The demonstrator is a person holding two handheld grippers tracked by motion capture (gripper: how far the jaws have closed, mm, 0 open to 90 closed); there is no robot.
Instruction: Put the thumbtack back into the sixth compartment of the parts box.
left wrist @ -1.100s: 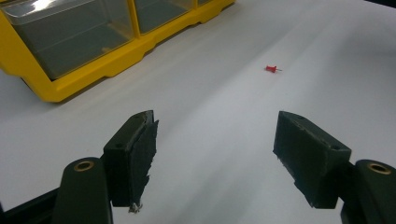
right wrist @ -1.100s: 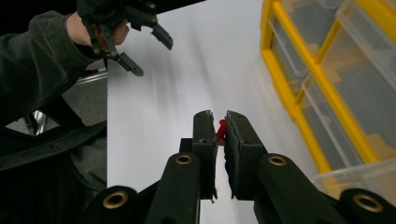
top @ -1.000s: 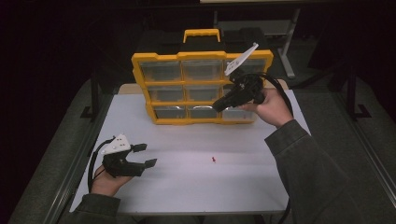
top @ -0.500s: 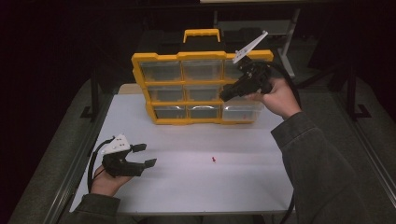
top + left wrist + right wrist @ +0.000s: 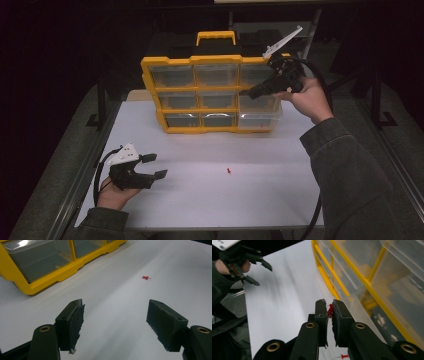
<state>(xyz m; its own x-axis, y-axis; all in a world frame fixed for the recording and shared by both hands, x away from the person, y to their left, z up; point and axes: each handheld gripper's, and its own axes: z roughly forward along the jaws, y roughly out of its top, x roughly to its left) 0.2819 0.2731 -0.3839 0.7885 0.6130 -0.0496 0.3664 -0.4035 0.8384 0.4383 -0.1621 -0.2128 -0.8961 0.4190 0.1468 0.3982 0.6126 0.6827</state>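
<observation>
The right gripper (image 5: 329, 311), raised beside the yellow plastic organiser with clear drawers (image 5: 210, 95), is closed on a small red pushpin (image 5: 330, 310) pinched between its black pads. In the high view this gripper (image 5: 248, 93) hovers above a clear drawer pulled out (image 5: 260, 117) at the organiser's lower right. The left gripper (image 5: 157, 166) rests on the white counter (image 5: 250, 200) with its jaws wide apart and nothing between them. A second red pushpin (image 5: 228, 171) lies on the counter, well apart from the organiser.
</observation>
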